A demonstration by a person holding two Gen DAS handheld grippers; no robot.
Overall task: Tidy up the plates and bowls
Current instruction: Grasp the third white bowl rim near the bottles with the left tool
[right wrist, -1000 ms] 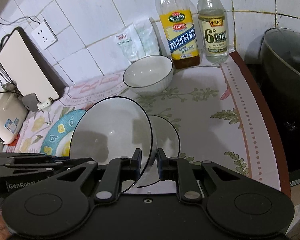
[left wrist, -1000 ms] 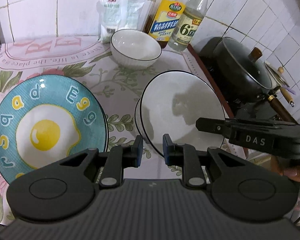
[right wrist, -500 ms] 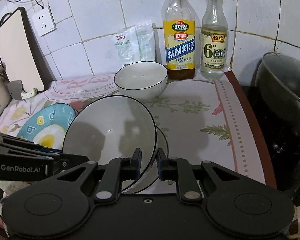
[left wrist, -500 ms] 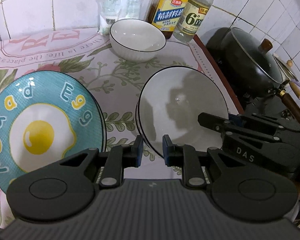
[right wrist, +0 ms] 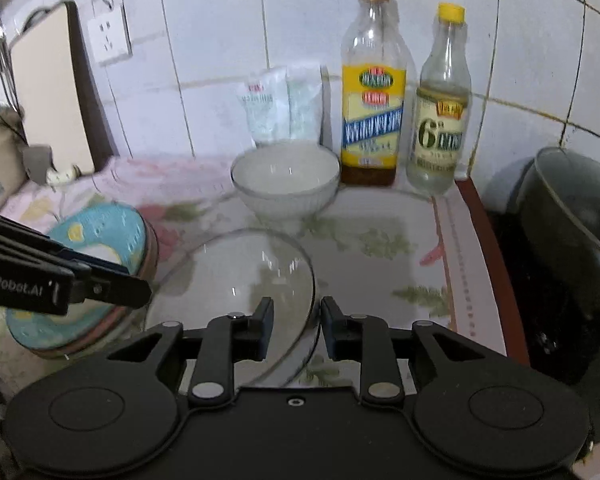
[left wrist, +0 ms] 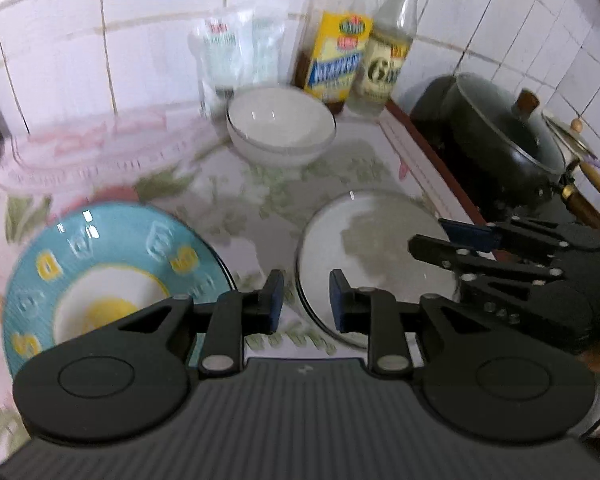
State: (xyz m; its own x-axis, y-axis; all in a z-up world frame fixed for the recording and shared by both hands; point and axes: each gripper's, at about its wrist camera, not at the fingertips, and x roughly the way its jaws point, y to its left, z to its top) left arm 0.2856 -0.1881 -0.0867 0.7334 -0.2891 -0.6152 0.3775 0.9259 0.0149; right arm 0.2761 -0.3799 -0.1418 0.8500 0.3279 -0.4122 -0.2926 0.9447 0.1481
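Note:
A large white bowl with a dark rim [left wrist: 364,256] lies on the flowered counter, also in the right wrist view [right wrist: 240,276]. A smaller white bowl [left wrist: 281,130] stands near the back wall [right wrist: 286,178]. A blue fried-egg plate [left wrist: 100,280] sits at the left on a stack [right wrist: 100,248]. My left gripper [left wrist: 306,300] is open just left of the large bowl's rim. My right gripper [right wrist: 294,322] is open with the large bowl's near rim between its jaws; it also shows in the left wrist view [left wrist: 452,240].
Two bottles [right wrist: 374,92] [right wrist: 440,108] and plastic packets [right wrist: 282,106] stand against the tiled wall. A black lidded pot [left wrist: 504,136] sits on the stove at the right. A cutting board [right wrist: 52,100] and a wall socket [right wrist: 110,34] are at the back left.
The large bowl was tilted up in my right gripper; now it lies flat on the counter. Both grippers' jaws have opened wider, and both cameras have pulled back and up.

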